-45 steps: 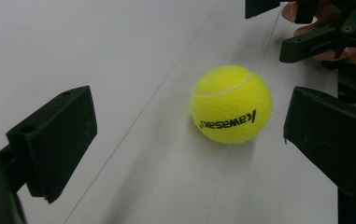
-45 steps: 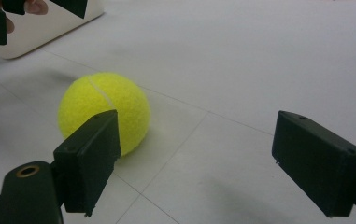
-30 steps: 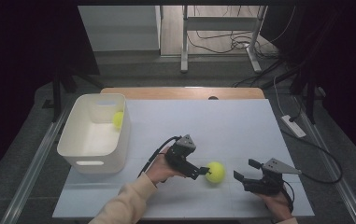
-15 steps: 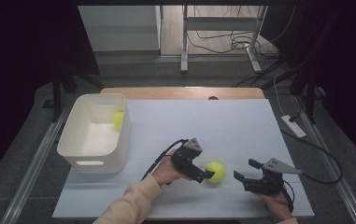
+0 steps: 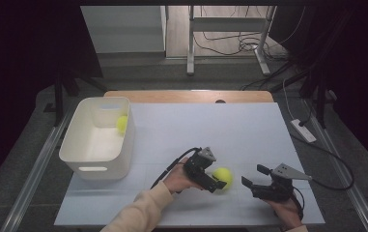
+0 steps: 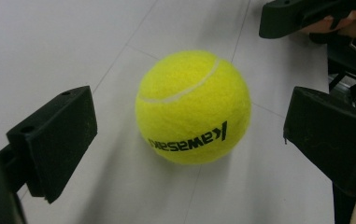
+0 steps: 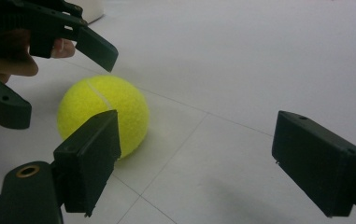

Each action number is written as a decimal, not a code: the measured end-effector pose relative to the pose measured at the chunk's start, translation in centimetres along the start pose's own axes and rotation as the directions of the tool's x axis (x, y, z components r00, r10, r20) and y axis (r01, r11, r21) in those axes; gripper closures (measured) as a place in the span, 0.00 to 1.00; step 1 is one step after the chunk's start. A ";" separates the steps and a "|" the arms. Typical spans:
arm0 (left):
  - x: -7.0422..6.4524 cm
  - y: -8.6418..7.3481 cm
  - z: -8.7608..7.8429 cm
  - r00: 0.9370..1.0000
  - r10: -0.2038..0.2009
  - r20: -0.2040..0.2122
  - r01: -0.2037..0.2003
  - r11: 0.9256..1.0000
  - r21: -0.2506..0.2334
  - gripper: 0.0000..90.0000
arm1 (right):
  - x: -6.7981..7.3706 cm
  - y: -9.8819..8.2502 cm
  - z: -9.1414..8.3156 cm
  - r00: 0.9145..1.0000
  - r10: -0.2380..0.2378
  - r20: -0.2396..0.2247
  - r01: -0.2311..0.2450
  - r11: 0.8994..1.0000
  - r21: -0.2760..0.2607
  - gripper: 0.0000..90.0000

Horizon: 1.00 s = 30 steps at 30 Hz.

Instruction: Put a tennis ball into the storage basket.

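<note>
Near the counter's (image 5: 181,125) front edge, left tongs (image 6: 189,140) straddle the tennis ball (image 5: 222,177), jaws spread, untouching; right tongs (image 5: 253,180) gape just beside, bare surface beyond.

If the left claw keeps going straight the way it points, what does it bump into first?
Most likely the yellow tennis ball. It sits on the table right between the left claw's open jaws, not touched yet.

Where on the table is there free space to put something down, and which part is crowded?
The white table top is bare between the white plastic bin and its right edge, up to the wooden strip. The near edge is crowded: the left gripper is around the yellow tennis ball, with the right gripper beside it.
</note>
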<state>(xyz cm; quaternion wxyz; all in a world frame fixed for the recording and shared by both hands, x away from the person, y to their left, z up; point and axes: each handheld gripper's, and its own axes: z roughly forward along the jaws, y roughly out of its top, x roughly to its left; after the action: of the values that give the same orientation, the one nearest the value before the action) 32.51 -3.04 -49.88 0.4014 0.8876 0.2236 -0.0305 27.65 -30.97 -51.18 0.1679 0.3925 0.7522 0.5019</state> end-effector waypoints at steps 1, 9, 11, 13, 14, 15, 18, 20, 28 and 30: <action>-0.1 0.0 0.3 1.000 -0.007 -0.004 0.007 1.000 0.000 0.04 | 0.0 0.0 0.0 1.000 0.001 0.000 -0.001 1.000 0.000 0.17; -0.2 0.2 1.4 1.000 0.008 -0.006 -0.008 0.999 0.039 0.04 | 0.0 0.0 0.0 1.000 -0.001 -0.002 0.001 1.000 -0.001 0.17; -0.1 0.2 1.7 1.000 0.010 -0.006 -0.009 0.999 0.044 0.04 | 0.0 0.0 0.0 1.000 -0.001 -0.002 0.001 1.000 -0.001 0.17; -0.2 0.2 1.9 1.000 0.005 -0.008 -0.004 0.999 0.046 0.04 | 0.0 0.0 0.0 1.000 0.000 -0.002 0.000 1.000 -0.001 0.17; -0.1 0.2 2.0 1.000 0.013 -0.009 -0.013 0.999 0.053 0.04 | 0.0 0.0 0.0 1.000 -0.001 -0.001 0.001 1.000 0.000 0.17; -0.2 0.2 2.1 1.000 0.012 -0.012 -0.011 0.999 0.052 0.05 | 0.0 0.0 0.0 1.000 -0.001 -0.001 0.001 1.000 0.000 0.17; -0.3 0.2 2.4 0.999 0.032 -0.029 -0.030 0.998 0.061 0.10 | 0.0 0.0 0.0 1.000 -0.001 -0.001 0.001 1.000 0.001 0.17; -0.3 0.2 2.5 0.999 0.034 -0.022 -0.033 0.997 0.064 0.20 | 0.0 0.0 0.0 1.000 0.000 0.000 0.000 1.000 0.001 0.17; -0.4 0.2 2.5 0.998 0.065 -0.020 -0.064 0.995 0.072 0.29 | 0.0 0.0 0.0 1.000 0.000 0.000 0.000 1.000 -0.001 0.17; -0.5 0.2 2.5 0.997 0.070 -0.027 -0.068 0.995 0.071 0.29 | 0.0 0.0 0.0 1.000 -0.001 0.000 0.001 1.000 0.000 0.17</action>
<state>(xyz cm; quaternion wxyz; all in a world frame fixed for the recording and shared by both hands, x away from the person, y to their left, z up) 32.42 -5.17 -51.32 0.3677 0.9086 0.1977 -0.0113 27.62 -30.97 -51.20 0.1681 0.3921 0.7525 0.5017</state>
